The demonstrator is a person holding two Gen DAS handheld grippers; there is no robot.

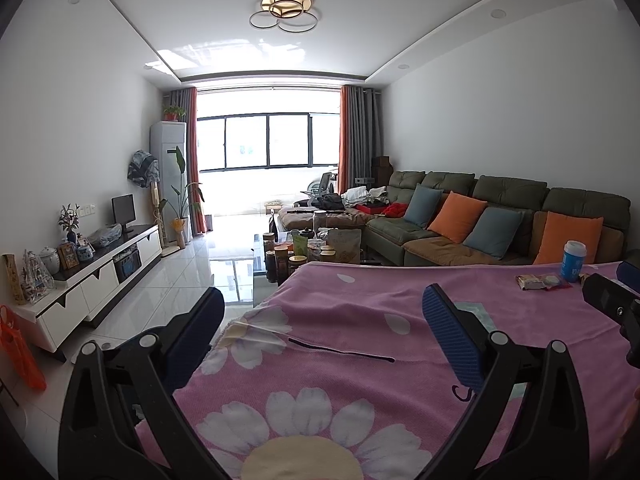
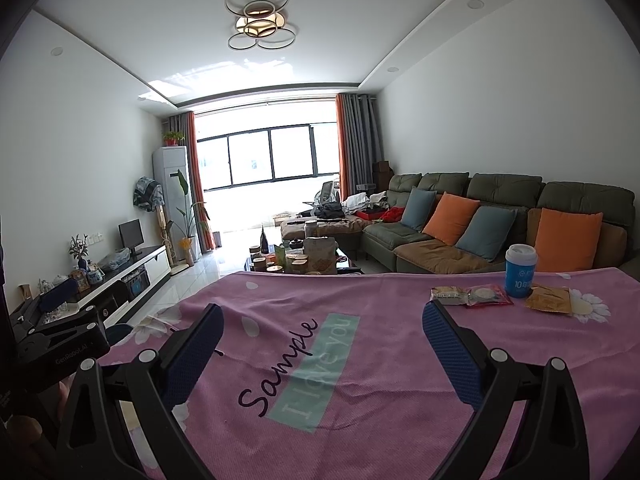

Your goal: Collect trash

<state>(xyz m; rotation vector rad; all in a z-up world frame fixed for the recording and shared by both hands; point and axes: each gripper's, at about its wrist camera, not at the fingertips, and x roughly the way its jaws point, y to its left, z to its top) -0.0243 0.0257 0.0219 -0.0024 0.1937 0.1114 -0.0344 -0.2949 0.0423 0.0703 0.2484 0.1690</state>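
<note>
A blue and white cup [image 2: 520, 270] stands at the far right of the table under a pink flowered cloth [image 2: 380, 340]. Beside it lie snack wrappers: a tan one [image 2: 448, 295], a red one [image 2: 488, 295] and an orange one [image 2: 548, 300]. In the left wrist view the cup [image 1: 573, 261] and wrappers [image 1: 540, 281] sit far right. My right gripper [image 2: 322, 326] is open and empty over the cloth, short of the wrappers. My left gripper [image 1: 320, 316] is open and empty over the table's left edge. The left gripper's body [image 2: 60, 340] shows at the left of the right wrist view.
A coffee table [image 2: 304, 260] crowded with jars and bags stands beyond the table. A green sofa [image 2: 500, 216] with orange and blue cushions runs along the right wall. A white TV cabinet [image 1: 100, 276] lines the left wall. An orange bag [image 1: 20, 352] hangs at the left.
</note>
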